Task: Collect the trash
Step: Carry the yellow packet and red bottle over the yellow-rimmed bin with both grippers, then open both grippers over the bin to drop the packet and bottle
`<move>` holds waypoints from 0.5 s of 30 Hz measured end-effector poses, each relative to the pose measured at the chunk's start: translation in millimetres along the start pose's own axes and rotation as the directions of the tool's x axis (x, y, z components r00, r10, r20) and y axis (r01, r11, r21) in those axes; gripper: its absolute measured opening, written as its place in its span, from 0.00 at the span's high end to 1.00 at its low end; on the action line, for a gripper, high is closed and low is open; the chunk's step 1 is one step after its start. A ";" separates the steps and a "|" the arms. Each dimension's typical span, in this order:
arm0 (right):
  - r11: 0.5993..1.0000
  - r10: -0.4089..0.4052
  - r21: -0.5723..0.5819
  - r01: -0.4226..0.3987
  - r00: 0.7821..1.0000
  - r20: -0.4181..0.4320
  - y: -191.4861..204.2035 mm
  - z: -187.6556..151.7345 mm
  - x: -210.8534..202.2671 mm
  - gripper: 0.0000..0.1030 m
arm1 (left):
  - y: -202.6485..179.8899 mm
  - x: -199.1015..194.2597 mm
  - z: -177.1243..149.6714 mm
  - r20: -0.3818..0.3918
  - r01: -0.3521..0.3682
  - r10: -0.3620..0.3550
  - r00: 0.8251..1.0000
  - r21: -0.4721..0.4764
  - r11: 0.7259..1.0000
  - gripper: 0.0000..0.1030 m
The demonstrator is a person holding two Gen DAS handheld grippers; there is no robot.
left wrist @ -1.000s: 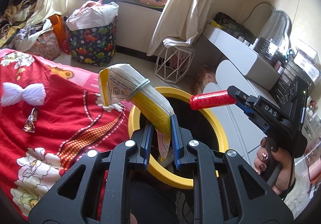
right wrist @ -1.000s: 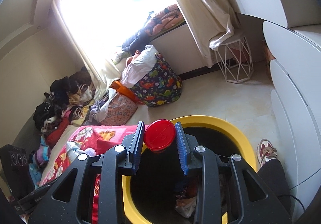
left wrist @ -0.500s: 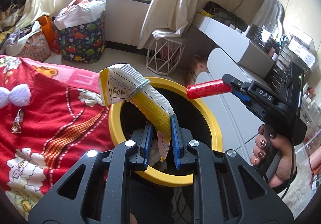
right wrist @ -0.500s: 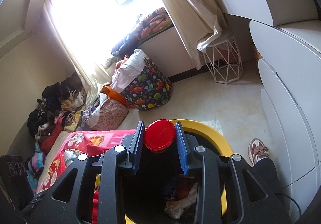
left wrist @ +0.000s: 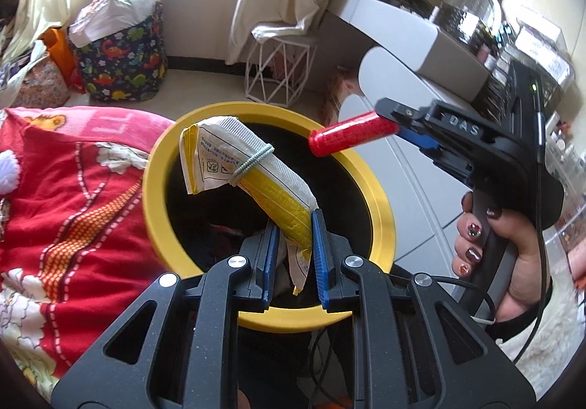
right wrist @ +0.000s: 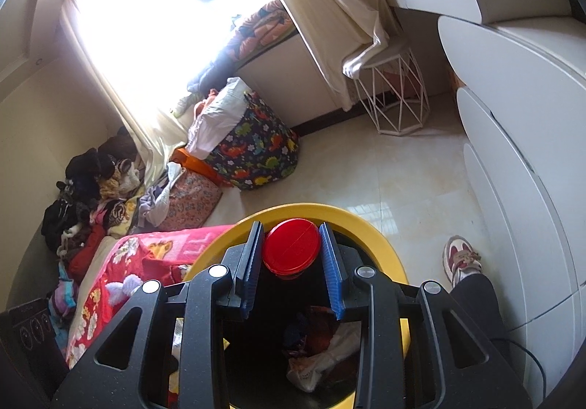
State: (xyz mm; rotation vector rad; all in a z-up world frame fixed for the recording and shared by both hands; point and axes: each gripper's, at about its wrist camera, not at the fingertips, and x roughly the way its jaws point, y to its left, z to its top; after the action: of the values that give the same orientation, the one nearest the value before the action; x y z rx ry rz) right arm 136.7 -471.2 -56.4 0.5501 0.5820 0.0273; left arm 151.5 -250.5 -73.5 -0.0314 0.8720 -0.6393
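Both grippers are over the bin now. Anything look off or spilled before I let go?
Nothing spilled. The left gripper grips the banded yellow packet and the right gripper the red tube, both over the yellow-rimmed bin.

Both hand-held grippers (left wrist: 293,225) (right wrist: 291,251) clamped

Blown-out window (right wrist: 164,6) glare, strong fisheye bending, dark vignetted corners.

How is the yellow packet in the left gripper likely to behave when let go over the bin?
The packet looks like a thin, crumpled sachet bound by a hair tie, so probably light and floppy. It juts up unsupported from the left gripper, so somewhat stiff. Probably it drops into the bin.
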 end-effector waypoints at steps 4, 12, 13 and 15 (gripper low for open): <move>1.000 -0.005 0.006 0.005 1.000 -0.017 -3.6 -1.2 3.7 0.71 | -2.4 11.4 -3.0 -0.033 0.012 -0.012 0.999 -0.001 1.000 0.88; 1.000 -0.012 0.008 0.013 0.999 -0.035 -6.0 -3.5 8.7 0.71 | -1.7 24.2 -5.1 -0.073 0.023 -0.024 0.997 -0.013 1.000 0.87; 1.000 -0.012 0.008 0.013 0.999 -0.033 -6.3 -3.5 8.3 0.71 | -1.7 24.8 -5.3 -0.073 0.022 -0.023 0.997 -0.013 1.000 0.87; 1.000 -0.009 0.017 0.009 1.000 -0.024 -6.7 -3.8 7.5 0.65 | -1.6 25.0 -5.8 -0.069 0.023 -0.024 0.997 -0.021 1.000 0.84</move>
State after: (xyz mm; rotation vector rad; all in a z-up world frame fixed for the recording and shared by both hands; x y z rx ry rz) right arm 140.2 -473.8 -66.2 0.5644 0.6082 0.0204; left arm 158.2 -263.9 -94.4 -0.0373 0.9464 -0.6568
